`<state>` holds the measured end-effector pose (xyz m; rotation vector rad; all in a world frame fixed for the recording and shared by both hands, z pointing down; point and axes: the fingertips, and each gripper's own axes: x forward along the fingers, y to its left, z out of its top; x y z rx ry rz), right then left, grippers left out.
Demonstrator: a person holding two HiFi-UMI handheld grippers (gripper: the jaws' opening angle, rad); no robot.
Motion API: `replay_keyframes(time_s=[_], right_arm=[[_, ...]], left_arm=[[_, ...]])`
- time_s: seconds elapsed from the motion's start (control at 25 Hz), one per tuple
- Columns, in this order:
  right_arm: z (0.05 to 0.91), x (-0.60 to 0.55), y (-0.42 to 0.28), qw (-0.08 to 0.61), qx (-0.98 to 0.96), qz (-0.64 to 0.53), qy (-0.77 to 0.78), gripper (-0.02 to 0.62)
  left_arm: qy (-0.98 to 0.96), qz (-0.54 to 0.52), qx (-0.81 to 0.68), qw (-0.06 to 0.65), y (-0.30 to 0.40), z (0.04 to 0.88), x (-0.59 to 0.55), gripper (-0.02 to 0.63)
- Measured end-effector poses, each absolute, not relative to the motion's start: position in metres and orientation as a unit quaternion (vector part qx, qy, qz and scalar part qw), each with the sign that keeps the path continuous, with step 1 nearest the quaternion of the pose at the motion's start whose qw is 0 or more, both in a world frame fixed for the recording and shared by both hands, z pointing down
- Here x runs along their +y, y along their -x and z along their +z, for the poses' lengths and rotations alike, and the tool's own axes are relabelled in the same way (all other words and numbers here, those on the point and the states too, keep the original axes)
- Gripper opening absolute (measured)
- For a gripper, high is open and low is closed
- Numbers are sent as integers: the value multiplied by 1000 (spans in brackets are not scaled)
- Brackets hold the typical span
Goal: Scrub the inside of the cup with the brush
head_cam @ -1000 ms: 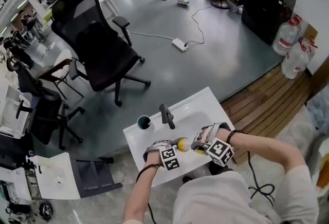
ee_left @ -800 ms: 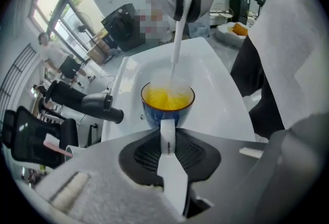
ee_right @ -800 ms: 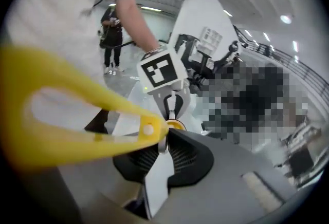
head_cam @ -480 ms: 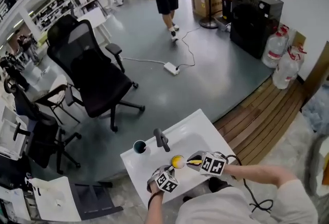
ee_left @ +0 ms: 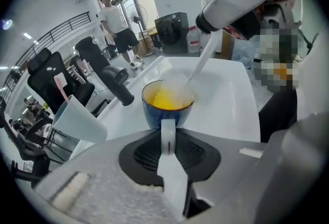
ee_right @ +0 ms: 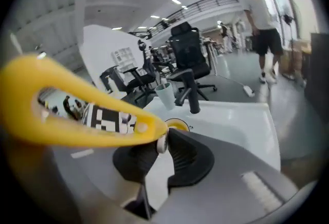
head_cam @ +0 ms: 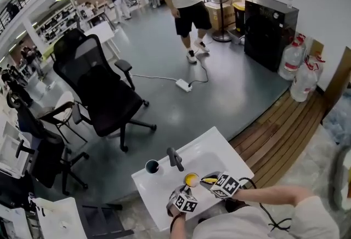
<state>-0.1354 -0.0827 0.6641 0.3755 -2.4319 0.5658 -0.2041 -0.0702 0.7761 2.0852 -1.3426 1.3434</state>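
My left gripper [ee_left: 167, 152] holds the cup [ee_left: 165, 102] by its white handle; right gripper [ee_right: 160, 147] pinches the yellow brush [ee_right: 72, 115], stem reaching into the cup, over the sink [ee_left: 231, 95].

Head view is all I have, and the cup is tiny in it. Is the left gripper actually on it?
Observer: Yes, the left gripper is clamped on the white handle of the cup, which is blue outside and yellow inside.
Operator: Anything inside it?
Observer: The brush. Its white shaft runs down into the mouth, and the bristle end is only a blur over the yellow.
Operator: And the right side's hold?
Observer: The right gripper is shut on the brush where its yellow loop handle meets the shaft.
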Motion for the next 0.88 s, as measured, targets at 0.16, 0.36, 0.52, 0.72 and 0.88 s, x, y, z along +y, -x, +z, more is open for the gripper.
replay_keyframes(time_s=[0.16, 0.36, 0.52, 0.72, 0.88], right_arm=[[663, -67, 135, 336, -938, 58, -58, 41], [665, -56, 136, 364, -930, -50, 26, 41], [666, -42, 133, 384, -899, -186, 99, 41], [677, -26, 123, 394, -813, -378, 202, 43], [688, -25, 112, 393, -724, -495, 275, 43]], left_arm=[[-752, 475, -431, 149, 206, 767, -69, 58], [-778, 487, -375, 130, 208, 762, -66, 58], [-795, 501, -331, 87, 207, 753, -64, 58], [-800, 533, -274, 35, 204, 751, -65, 58], [-800, 559, -218, -2, 199, 753, -63, 58]])
